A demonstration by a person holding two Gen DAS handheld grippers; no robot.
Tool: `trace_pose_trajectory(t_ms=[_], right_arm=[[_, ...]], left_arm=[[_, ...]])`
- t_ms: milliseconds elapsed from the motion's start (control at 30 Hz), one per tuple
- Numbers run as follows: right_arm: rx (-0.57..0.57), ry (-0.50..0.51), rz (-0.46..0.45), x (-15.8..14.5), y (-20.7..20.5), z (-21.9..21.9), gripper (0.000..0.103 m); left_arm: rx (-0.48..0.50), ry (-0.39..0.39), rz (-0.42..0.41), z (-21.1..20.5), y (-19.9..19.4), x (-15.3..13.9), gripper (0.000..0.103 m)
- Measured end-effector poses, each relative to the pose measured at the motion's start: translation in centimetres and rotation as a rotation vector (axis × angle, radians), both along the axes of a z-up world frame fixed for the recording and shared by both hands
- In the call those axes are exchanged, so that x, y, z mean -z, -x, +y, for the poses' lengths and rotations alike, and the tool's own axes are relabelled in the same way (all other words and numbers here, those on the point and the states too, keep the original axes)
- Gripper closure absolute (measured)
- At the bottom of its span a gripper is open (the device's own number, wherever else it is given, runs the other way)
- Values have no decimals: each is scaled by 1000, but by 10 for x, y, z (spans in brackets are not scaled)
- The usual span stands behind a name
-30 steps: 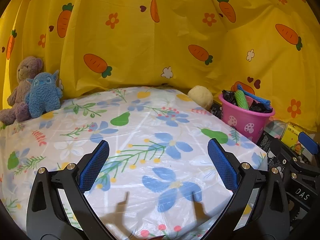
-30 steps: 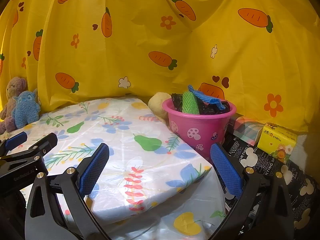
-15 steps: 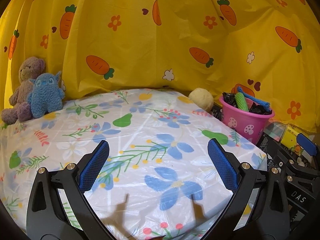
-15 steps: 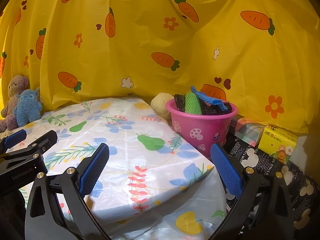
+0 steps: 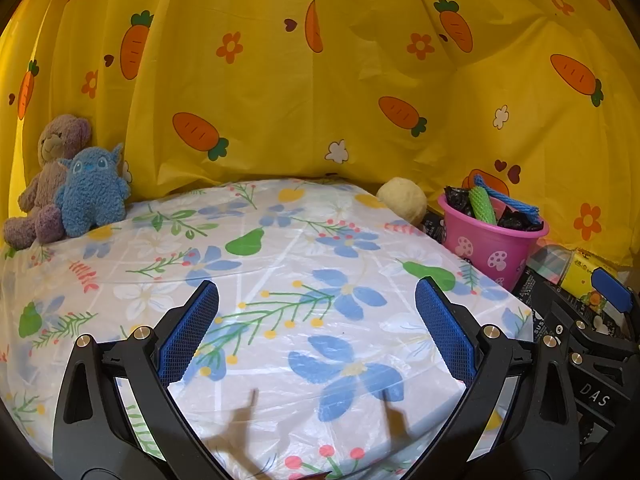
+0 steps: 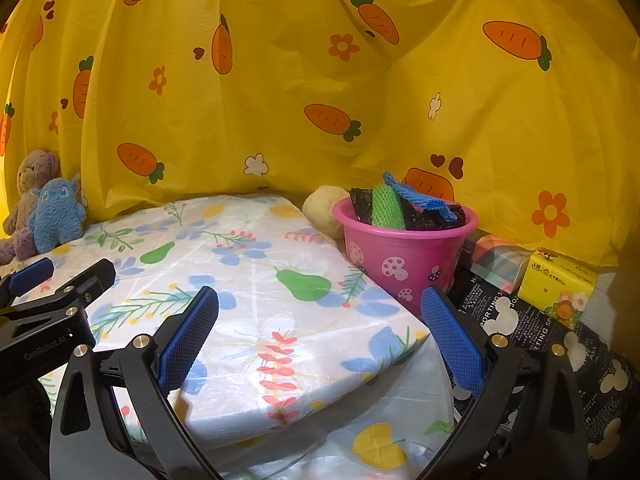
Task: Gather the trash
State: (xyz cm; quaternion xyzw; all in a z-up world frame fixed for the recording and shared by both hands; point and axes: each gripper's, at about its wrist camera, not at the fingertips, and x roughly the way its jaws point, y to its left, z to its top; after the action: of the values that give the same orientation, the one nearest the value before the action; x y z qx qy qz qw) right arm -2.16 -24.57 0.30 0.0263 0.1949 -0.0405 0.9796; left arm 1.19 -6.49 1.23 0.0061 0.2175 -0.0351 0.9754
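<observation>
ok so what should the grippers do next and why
Probably back both away and stop: the left gripper and right gripper are open and empty, the trash sits in the pink bucket, and no loose trash shows on the floral cover.

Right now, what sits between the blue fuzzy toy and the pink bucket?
In the left wrist view, bare flowered sheet, then a pale yellow ball beside the pink bucket. The blue toy sits far left.

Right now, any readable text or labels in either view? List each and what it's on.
"DAS": on the right hand-held gripper body, left wrist view.
"GenRoboLAI" (last letters unsure): on the left hand-held gripper body.
"PORTING S", "JOA": fragments on the black printed sheet.
Yellow tissue pack: print too small to read.
</observation>
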Motion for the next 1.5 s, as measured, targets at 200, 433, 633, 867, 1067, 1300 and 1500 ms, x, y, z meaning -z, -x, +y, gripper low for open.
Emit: trace_pose_trajectory(t_ms=[200,433,633,867,1067,1300,1500], right_arm=[[0,1,-1,-1,0,-1,6],[4,0,-2,-1,1,0,6],[0,-1,-3,-1,0,-2,6],[1,-2,-3,-1,1,-1,6],[3,-1,-4,-1,1,-1,6],[2,-2,-4,-1,1,-2,6],[2,-3,-4,-1,1,-3,6]], left_arm=[[-7,3,-2,-1,1,-3,6],[-6,2,-2,-1,1,-3,6],[-6,2,-4,-2,1,-3,6],[-5,2,-2,-4,0,-4,6],[-6,3,-2,-6,-1,-4,6],[-4,1,-3,-9,-1,-3,6],[-3,1,-2,-9,-1,-3,6]])
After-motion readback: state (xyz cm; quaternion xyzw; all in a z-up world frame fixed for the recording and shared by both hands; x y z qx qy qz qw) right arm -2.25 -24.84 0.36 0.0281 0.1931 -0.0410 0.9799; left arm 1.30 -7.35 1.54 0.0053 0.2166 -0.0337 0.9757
